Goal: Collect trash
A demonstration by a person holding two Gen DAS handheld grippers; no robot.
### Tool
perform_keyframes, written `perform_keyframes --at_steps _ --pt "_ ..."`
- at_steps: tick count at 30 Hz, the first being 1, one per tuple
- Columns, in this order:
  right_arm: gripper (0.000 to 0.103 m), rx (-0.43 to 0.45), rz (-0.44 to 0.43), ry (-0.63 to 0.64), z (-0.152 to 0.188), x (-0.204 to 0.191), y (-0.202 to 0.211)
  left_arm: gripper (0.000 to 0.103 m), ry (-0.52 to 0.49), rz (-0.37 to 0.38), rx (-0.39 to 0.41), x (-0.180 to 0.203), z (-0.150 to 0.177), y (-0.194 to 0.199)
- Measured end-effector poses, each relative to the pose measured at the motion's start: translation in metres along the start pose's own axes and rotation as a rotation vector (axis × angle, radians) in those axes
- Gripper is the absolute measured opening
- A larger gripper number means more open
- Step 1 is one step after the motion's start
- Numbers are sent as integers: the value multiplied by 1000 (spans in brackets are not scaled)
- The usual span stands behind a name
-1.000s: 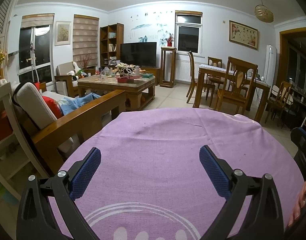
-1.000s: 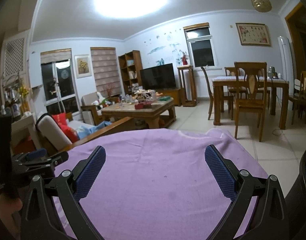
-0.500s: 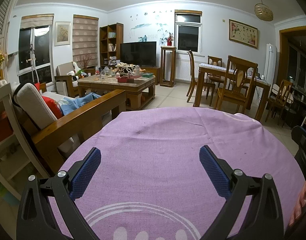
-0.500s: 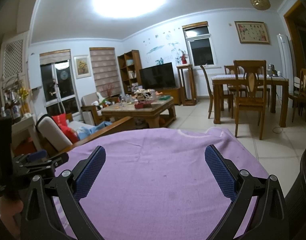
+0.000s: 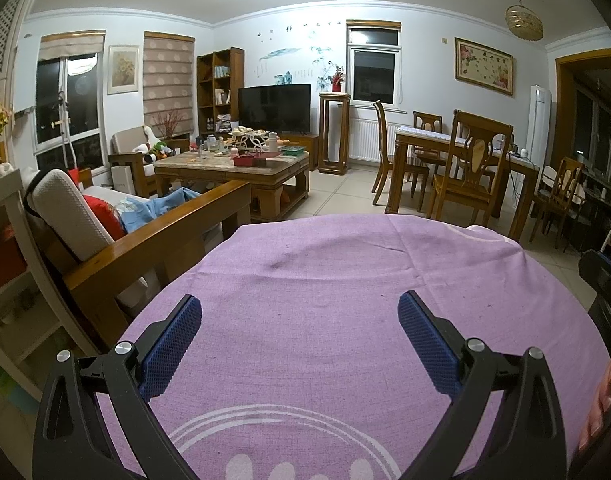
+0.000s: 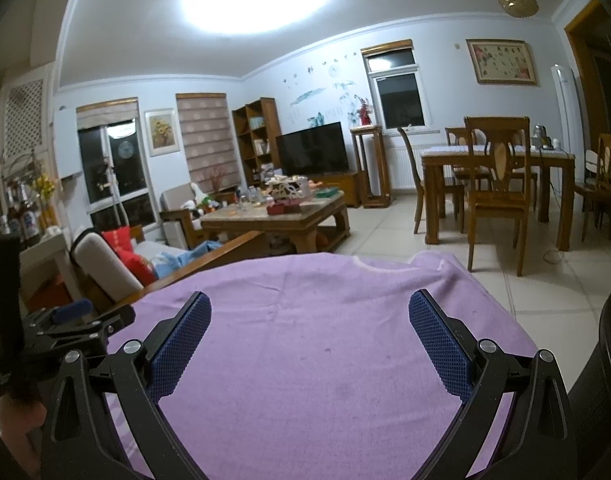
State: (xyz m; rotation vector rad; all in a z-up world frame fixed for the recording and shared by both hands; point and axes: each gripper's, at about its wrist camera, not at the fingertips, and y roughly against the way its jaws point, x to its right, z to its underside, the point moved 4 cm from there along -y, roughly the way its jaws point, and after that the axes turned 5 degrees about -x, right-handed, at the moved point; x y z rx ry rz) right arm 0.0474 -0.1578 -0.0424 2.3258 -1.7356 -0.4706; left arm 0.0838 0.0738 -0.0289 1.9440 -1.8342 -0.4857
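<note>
Left gripper (image 5: 299, 322) and right gripper (image 6: 309, 320): both wide, nothing held, over purple cloth (image 5: 325, 288). No trash visible between or ahead of either claw; cloth bare. Fits either before pickup or after clearing; cannot tell which.

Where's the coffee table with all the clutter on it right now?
In both wrist views the coffee table stands left of centre beyond the purple cloth, past the wooden sofa arm, in front of the TV.
</note>
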Motion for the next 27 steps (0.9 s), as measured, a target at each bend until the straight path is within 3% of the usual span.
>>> perform_keyframes --at_steps 20,27 --pt "98 -6 -1 -1 0 -1 1 98 -24 -8 30 -14 -6 1" --pt "98 -8 -1 -2 -1 -1 1 98 17 43 -3 -28 -6 -6"
